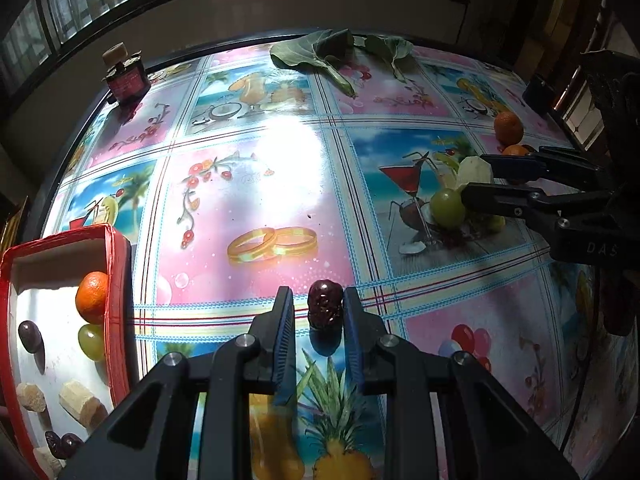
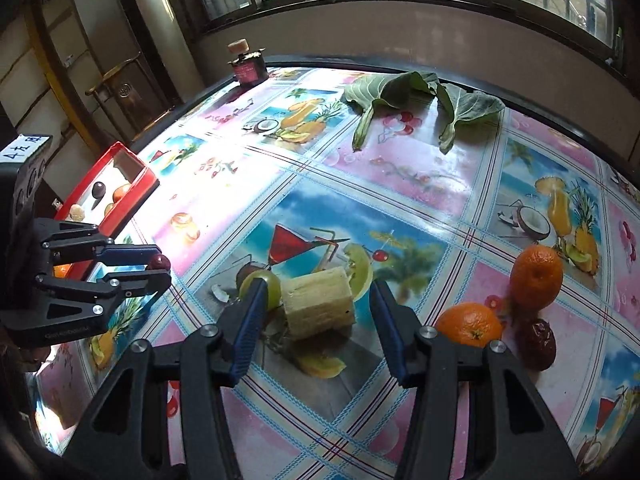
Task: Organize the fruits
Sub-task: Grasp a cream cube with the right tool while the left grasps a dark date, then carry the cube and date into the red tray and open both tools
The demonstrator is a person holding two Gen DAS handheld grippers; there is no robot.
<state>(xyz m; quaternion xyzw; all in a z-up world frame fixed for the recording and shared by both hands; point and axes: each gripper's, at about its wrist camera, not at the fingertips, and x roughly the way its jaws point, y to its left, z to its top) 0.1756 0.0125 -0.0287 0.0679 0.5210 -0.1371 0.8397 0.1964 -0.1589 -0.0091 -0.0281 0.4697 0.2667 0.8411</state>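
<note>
Here, the left gripper (image 1: 319, 304) is reaching low over the table (image 1: 280, 168), its jaws standing a little apart with a dark red date (image 1: 325, 307) between them. The date is touching the right pad; whether the left pad is touching it cannot be told. The right gripper (image 2: 318, 308) is coming in level from the right side, its jaws spread wide around a pale cut chunk (image 2: 319, 305) without touching it. A green grape (image 2: 266, 289) is lying just beside its left finger.

Two oranges (image 2: 536, 276) and another date (image 2: 537, 343) are sitting near the right gripper. A red box (image 1: 118, 280) at the left edge is holding an orange, a grape, dates and pale chunks. Two green leaves (image 2: 400, 96) are lying at the far side, with a small dark jar (image 2: 249, 69) at the far left corner.

A white label atop the left gripper is showing "4" and Chinese characters. Faint lettering on the gripper bodies is too blurred to read.
</note>
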